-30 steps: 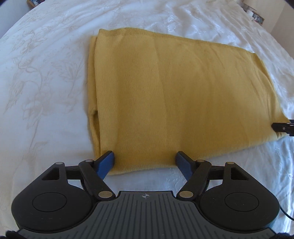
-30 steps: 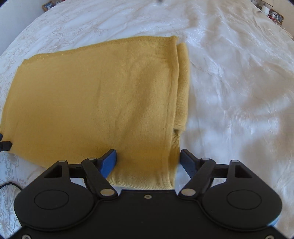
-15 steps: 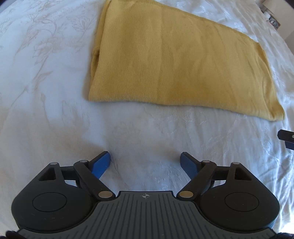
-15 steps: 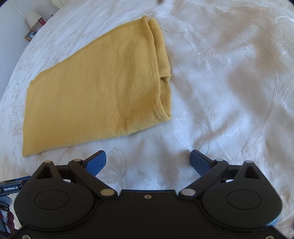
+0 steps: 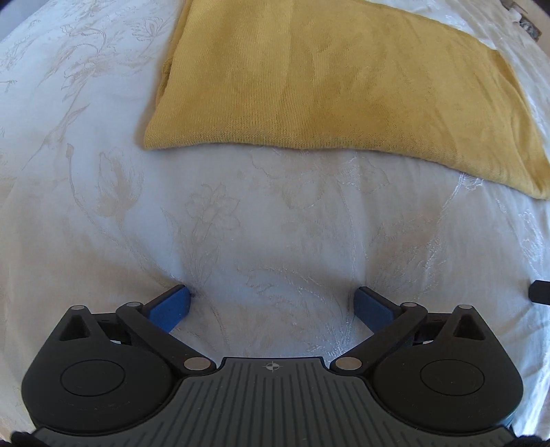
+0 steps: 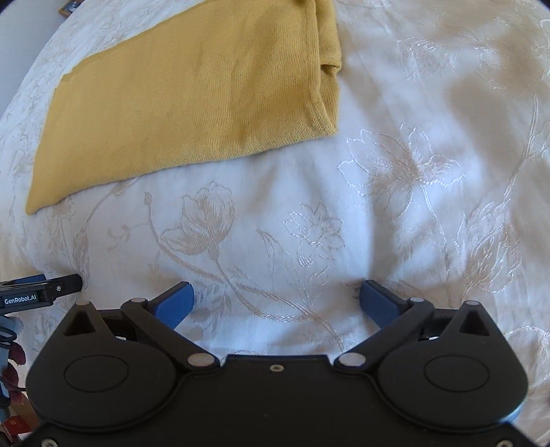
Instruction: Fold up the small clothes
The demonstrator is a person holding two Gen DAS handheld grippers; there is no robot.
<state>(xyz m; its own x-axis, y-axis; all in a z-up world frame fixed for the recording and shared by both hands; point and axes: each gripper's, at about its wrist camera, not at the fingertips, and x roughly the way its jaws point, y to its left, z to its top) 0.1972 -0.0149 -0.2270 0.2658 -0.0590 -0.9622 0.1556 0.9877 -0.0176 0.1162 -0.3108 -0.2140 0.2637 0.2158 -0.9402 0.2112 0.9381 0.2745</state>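
A mustard-yellow knit garment (image 5: 326, 79) lies folded flat on the white bed cover; it also shows in the right wrist view (image 6: 192, 89), with a doubled fold along its right side. My left gripper (image 5: 271, 304) is open and empty, down close to the cover, well short of the garment's near hem. My right gripper (image 6: 276, 297) is open and empty too, close to the cover and apart from the garment. The left gripper's tip (image 6: 51, 287) shows at the left edge of the right wrist view.
The white bed cover (image 6: 412, 165) with embroidered flowers spreads all around the garment. Small items (image 5: 526, 24) sit at the far right edge, and a framed object (image 6: 70, 7) at the far left corner.
Both grippers have pulled back from the garment's near hem toward me and opened wider. The garment stays flat on the cover.
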